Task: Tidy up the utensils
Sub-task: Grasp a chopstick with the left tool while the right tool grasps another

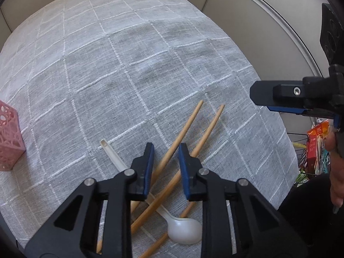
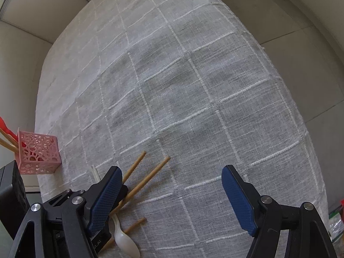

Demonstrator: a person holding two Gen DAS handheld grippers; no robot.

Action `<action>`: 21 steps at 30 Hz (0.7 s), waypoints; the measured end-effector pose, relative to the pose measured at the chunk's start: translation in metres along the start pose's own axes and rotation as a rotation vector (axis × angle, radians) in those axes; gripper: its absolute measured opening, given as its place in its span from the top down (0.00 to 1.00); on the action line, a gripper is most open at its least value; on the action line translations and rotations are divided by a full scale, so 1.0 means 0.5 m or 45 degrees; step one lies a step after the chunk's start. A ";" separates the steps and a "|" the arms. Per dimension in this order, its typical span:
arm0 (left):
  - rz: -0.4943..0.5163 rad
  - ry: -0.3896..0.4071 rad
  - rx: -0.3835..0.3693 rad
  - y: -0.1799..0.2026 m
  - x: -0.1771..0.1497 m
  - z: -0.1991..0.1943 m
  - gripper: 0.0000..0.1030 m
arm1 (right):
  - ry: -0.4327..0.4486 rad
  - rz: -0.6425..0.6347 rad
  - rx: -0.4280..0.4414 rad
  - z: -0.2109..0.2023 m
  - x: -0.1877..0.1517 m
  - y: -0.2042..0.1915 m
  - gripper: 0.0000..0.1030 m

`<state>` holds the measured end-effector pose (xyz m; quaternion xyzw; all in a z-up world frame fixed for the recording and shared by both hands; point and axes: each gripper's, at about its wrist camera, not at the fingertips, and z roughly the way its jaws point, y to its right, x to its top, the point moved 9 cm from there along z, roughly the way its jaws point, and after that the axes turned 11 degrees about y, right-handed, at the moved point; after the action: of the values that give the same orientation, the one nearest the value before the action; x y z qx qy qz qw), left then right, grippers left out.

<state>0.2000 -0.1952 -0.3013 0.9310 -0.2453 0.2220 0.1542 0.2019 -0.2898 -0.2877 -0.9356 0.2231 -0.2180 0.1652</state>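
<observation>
Left gripper (image 1: pixel 166 150): jaws narrowly apart, poised over the utensil pile, clamping nothing; white spoon (image 1: pixel 185 232) at six o'clock, bowl nearest, handle under crossed wooden chopsticks (image 1: pixel 187 126) pointing to one o'clock; right gripper (image 2: pixel 171 193): jaws wide apart, empty, above grey checked tablecloth (image 2: pixel 193 86); pink lattice holder (image 2: pixel 38 154) at nine o'clock, already holding chopsticks and a red utensil.

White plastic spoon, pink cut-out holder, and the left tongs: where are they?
White plastic spoon (image 1: pixel 185 232), left wrist view, on its bowl.
Pink cut-out holder (image 2: pixel 38 157), right wrist view, on its front wall.
Left tongs (image 1: pixel 166 167), left wrist view, midway between fingertips.
</observation>
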 end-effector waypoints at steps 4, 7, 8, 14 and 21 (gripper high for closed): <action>0.021 0.022 0.054 -0.001 0.015 0.007 0.88 | -0.010 0.002 -0.003 0.005 -0.001 0.000 0.22; 0.010 0.071 0.085 -0.012 0.029 -0.013 0.91 | -0.026 0.011 0.006 0.011 -0.006 -0.005 0.22; 0.005 0.089 0.089 -0.014 0.032 -0.025 0.92 | -0.032 0.011 0.010 0.013 -0.008 -0.008 0.22; -0.017 0.161 0.138 -0.053 0.035 -0.088 0.93 | -0.068 -0.029 0.018 0.040 -0.024 -0.042 0.22; -0.025 0.179 0.173 -0.111 0.011 -0.132 0.93 | -0.094 -0.091 0.041 0.081 -0.036 -0.103 0.25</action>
<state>0.2112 -0.1252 -0.2524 0.9239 -0.2090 0.3013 0.1098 0.2248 -0.2290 -0.3069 -0.9476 0.1798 -0.1927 0.1803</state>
